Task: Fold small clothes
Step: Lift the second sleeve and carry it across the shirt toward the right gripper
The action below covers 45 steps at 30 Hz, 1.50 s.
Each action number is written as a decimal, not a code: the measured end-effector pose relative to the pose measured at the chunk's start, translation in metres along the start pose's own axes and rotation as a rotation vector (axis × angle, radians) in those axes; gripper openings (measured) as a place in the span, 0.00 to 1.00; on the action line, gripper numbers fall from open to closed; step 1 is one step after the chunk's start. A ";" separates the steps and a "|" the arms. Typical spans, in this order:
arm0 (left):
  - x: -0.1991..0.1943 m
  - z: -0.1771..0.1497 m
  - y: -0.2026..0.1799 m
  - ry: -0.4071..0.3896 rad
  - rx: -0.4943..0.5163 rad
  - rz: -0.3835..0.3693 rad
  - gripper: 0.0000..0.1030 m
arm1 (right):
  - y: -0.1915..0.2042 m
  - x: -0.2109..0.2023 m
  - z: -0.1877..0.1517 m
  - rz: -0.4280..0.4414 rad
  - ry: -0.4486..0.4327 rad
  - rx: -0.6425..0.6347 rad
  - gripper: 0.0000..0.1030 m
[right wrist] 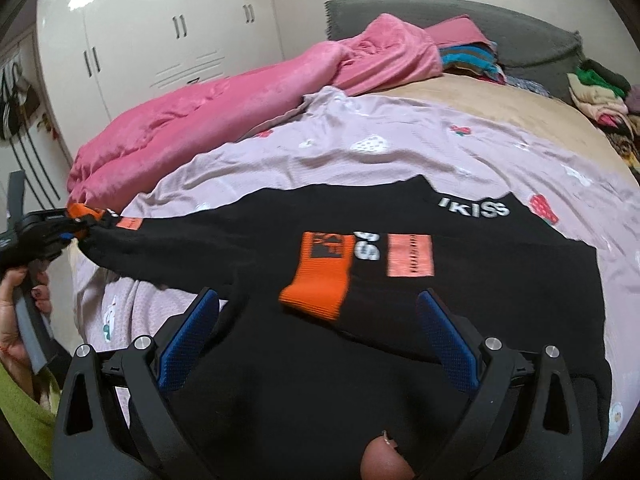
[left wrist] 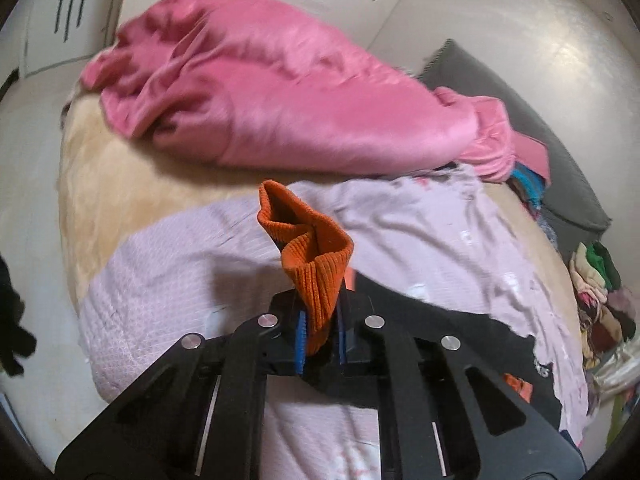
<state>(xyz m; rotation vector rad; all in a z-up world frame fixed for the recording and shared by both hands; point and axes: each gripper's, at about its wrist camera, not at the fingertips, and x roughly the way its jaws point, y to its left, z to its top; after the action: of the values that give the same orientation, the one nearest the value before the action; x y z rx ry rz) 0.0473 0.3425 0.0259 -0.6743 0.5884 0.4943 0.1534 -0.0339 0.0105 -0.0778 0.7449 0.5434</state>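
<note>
A black sweatshirt [right wrist: 280,380] with orange cuffs and white lettering lies spread on a lilac printed sheet [right wrist: 400,148]. My left gripper [left wrist: 320,320] is shut on one ribbed orange cuff [left wrist: 312,264], which sticks up out of the blue pads. In the right wrist view that gripper [right wrist: 60,228] sits at the far left, and the black sleeve [right wrist: 180,240] runs from it to the body. The other orange cuff [right wrist: 320,284] lies folded across the chest. My right gripper [right wrist: 317,295] hovers open over the sweatshirt's near part, its fingers on either side of that cuff.
A crumpled pink blanket [right wrist: 200,120] lies along the far side of the bed. Piled clothes [right wrist: 600,96] and a grey headboard cushion [right wrist: 480,28] are at the back right. White wardrobe doors [right wrist: 140,40] stand behind. A person's hand [right wrist: 24,312] holds the left gripper's handle.
</note>
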 end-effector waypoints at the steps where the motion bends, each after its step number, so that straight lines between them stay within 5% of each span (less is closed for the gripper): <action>1: -0.004 0.000 -0.007 -0.008 0.010 -0.009 0.04 | -0.005 -0.003 -0.001 0.000 -0.005 0.012 0.96; 16: -0.043 -0.005 -0.121 -0.053 0.183 -0.134 0.02 | -0.076 -0.050 -0.011 -0.047 -0.079 0.158 0.96; 45: -0.038 -0.099 -0.290 0.112 0.435 -0.400 0.02 | -0.175 -0.104 -0.041 -0.134 -0.157 0.321 0.96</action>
<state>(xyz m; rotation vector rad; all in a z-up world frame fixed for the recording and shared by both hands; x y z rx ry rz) 0.1585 0.0676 0.1116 -0.3878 0.6222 -0.0488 0.1521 -0.2410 0.0275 0.2094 0.6599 0.2935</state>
